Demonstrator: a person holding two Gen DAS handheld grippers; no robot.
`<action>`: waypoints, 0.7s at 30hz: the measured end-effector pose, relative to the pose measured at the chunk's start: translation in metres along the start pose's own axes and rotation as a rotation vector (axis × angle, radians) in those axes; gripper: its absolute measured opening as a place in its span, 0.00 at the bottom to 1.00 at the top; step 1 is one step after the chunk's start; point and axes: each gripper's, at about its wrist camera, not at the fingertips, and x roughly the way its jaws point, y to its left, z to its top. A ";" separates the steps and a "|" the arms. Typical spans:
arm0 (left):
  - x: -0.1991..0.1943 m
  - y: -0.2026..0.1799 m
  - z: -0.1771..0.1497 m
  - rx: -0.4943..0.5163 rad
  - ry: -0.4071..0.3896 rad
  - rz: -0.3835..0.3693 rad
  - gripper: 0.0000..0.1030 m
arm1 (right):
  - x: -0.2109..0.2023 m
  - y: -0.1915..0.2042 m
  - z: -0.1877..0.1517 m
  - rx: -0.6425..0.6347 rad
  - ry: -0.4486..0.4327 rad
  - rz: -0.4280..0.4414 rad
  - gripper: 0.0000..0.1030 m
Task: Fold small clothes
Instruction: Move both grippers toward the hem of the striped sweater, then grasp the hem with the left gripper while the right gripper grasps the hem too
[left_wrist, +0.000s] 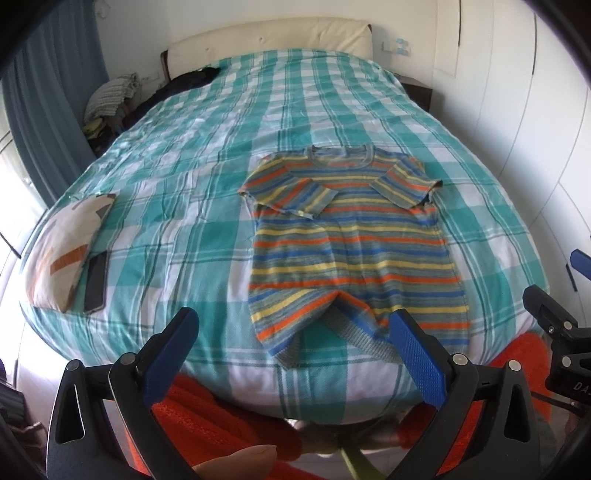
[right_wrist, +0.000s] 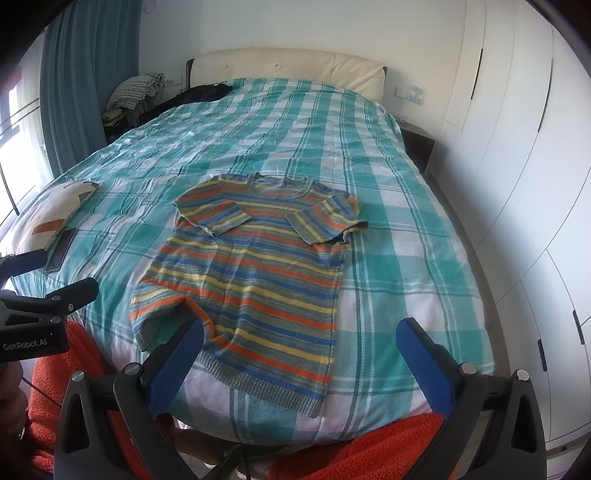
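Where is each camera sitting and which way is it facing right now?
Left wrist: on the left gripper at the bed's foot, facing the headboard; a fingertip and the right gripper's body at right show.
Right wrist: on the right gripper, facing the same way from further right; the left gripper's body shows at left.
Shared: the striped sweater, sleeves folded in, on the checked bedspread, plus pillow and phone.

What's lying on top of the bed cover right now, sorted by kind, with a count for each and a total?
Striped knit top: 1
Patterned pillow: 1
Dark phone-like slab beside the pillow: 1
Dark garment near the headboard: 1
Total: 4
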 end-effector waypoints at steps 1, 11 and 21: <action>0.001 0.000 0.000 0.002 0.000 0.001 1.00 | 0.000 0.000 0.000 0.000 0.000 -0.001 1.00; 0.014 0.016 -0.010 -0.058 0.027 -0.030 1.00 | 0.003 -0.006 -0.003 0.019 0.003 -0.003 1.00; 0.125 0.082 -0.082 -0.060 0.263 -0.061 0.99 | 0.084 -0.062 -0.059 -0.037 0.230 0.218 1.00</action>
